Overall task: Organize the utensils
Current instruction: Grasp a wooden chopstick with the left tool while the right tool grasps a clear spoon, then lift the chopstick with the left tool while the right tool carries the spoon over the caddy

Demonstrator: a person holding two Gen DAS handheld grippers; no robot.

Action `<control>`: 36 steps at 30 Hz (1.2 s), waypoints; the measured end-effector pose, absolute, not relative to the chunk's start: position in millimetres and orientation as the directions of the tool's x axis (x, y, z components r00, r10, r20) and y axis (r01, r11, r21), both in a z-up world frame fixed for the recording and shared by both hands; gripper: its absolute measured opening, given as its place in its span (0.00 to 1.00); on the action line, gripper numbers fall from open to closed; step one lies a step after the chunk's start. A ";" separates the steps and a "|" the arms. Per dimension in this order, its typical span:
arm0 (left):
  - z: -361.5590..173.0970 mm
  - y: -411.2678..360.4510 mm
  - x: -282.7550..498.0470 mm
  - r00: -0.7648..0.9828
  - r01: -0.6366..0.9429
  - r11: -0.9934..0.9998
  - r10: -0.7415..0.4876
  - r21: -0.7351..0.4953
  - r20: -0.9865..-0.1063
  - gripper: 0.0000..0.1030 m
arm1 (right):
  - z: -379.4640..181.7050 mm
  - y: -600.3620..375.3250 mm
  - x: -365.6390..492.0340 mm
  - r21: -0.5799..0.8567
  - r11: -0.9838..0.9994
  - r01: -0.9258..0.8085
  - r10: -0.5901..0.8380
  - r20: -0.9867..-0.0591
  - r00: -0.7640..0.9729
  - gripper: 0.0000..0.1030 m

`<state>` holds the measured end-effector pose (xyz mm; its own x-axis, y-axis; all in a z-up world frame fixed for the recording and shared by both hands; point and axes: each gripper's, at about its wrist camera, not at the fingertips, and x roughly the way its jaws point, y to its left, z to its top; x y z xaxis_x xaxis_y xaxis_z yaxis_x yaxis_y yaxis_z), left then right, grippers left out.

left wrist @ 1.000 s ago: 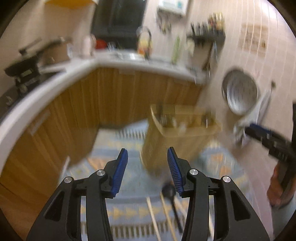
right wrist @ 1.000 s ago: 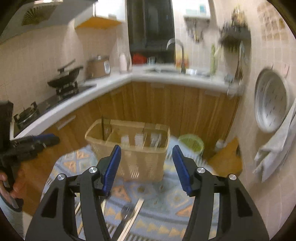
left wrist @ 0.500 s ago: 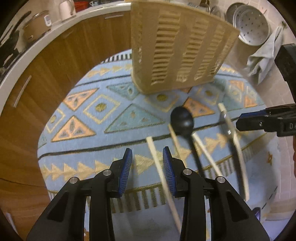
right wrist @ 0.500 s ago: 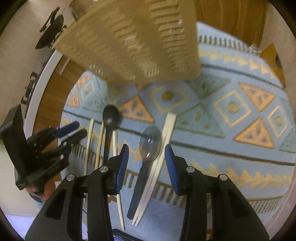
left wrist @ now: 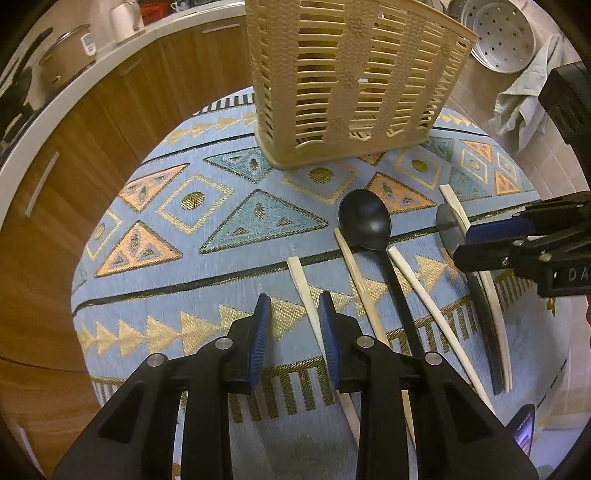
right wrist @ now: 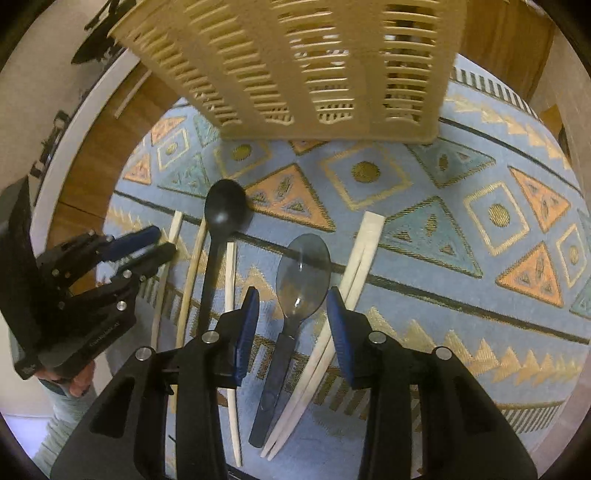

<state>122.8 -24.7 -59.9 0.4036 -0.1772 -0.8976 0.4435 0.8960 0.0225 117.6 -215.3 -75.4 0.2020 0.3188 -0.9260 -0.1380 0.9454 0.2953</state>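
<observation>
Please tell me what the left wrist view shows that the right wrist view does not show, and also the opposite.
Only the left wrist view shows the perforated round metal tray and the grey cloth on the tiled wall, and a lidded pot on the white counter.

Only the right wrist view shows the whole translucent grey spoon with a dark handle, lying between the right gripper's fingers.

Both show the beige slatted plastic basket, the matte black plastic spoon, pale chopsticks and the blue patterned mat.
</observation>
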 end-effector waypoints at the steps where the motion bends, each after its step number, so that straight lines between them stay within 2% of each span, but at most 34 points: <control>1: -59.5 -24.8 122.2 0.403 0.445 0.895 -0.174 0.026 -0.899 0.25 | -76.5 -209.7 116.9 0.276 0.949 -0.153 0.303 -0.933 0.194 0.34; 11: -61.5 -34.0 131.9 0.303 0.518 0.855 -0.156 0.025 -0.940 0.26 | -82.9 -177.0 125.7 0.105 0.977 -0.183 0.143 -0.968 0.205 0.33; 17: -62.6 -53.8 135.4 0.265 0.582 0.807 -0.072 0.100 -0.962 0.26 | -85.8 -160.7 138.8 0.058 0.982 -0.183 0.098 -0.970 0.223 0.29; 19: -61.7 -58.2 134.7 0.265 0.595 0.796 -0.065 0.110 -0.962 0.11 | -86.2 -159.3 139.8 0.051 0.979 -0.198 0.096 -0.969 0.226 0.28; 21: -61.9 -62.2 133.0 0.288 0.593 0.793 -0.046 0.140 -0.957 0.04 | -85.9 -158.6 138.9 0.046 0.975 -0.216 0.098 -0.966 0.238 0.28; 22: -61.7 -62.9 132.1 0.297 0.586 0.798 -0.051 0.140 -0.953 0.03 | -84.9 -160.3 135.8 0.050 0.974 -0.219 0.104 -0.965 0.243 0.28; 24: -60.6 -59.9 132.1 0.307 0.565 0.816 -0.076 0.117 -0.949 0.03 | -84.7 -162.6 135.2 0.077 0.972 -0.222 0.133 -0.959 0.251 0.28; 29: -50.8 -31.5 131.9 0.350 0.481 0.876 -0.242 -0.049 -0.905 0.03 | -77.2 -166.6 125.6 0.120 0.960 -0.253 0.197 -0.931 0.306 0.28; 36: 1.6 -8.2 120.9 0.525 0.404 0.901 -0.370 -0.158 -0.766 0.03 | -46.1 -167.2 106.5 0.117 0.942 -0.314 0.253 -0.861 0.440 0.28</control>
<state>120.9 -8.2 1.6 0.5254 -0.3702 -0.7661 0.4042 0.9009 -0.1581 106.5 -167.2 -46.1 0.4403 0.2535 -0.8613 -0.3137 0.9423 0.1169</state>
